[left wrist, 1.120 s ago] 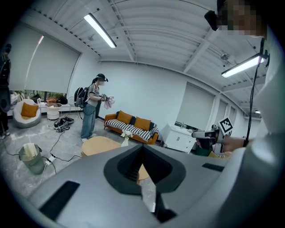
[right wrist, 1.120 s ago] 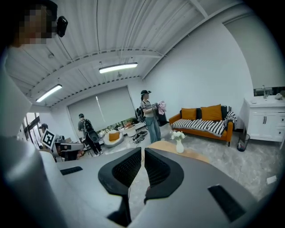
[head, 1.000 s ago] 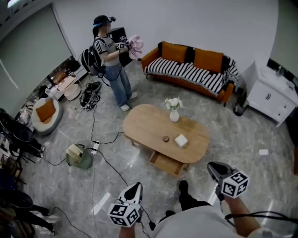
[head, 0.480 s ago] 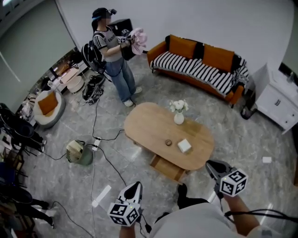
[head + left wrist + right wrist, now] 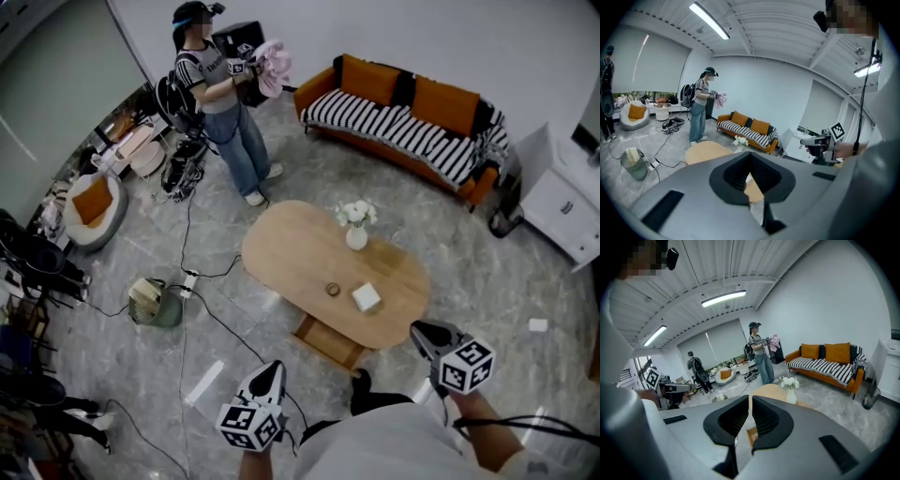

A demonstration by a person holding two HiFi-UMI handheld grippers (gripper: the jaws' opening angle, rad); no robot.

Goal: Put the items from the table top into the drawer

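In the head view an oval wooden table (image 5: 295, 258) stands ahead of me. On it are a white vase of flowers (image 5: 356, 228), a small round brown item (image 5: 332, 289) and a white box (image 5: 366, 297). Under the table's near side a wooden drawer (image 5: 326, 343) is pulled out. My left gripper (image 5: 272, 368) is shut and empty, short of the table at the lower left. Also shut and empty, my right gripper (image 5: 417, 329) hovers near the table's right end. The left gripper (image 5: 750, 154) view looks over the table (image 5: 705, 151). From the right gripper (image 5: 750, 397), the vase (image 5: 789, 386) shows.
A person (image 5: 220, 103) holding a pink cloth stands at the back left. An orange sofa (image 5: 403, 117) with a striped cover lines the far wall, and a white cabinet (image 5: 562, 202) is at the right. Cables (image 5: 202, 291) and a green bin (image 5: 155, 305) lie on the floor to the left.
Both grippers have moved forward, closer to the table's near edge, and the table now sits nearer in view. The person at the back has shifted slightly left.
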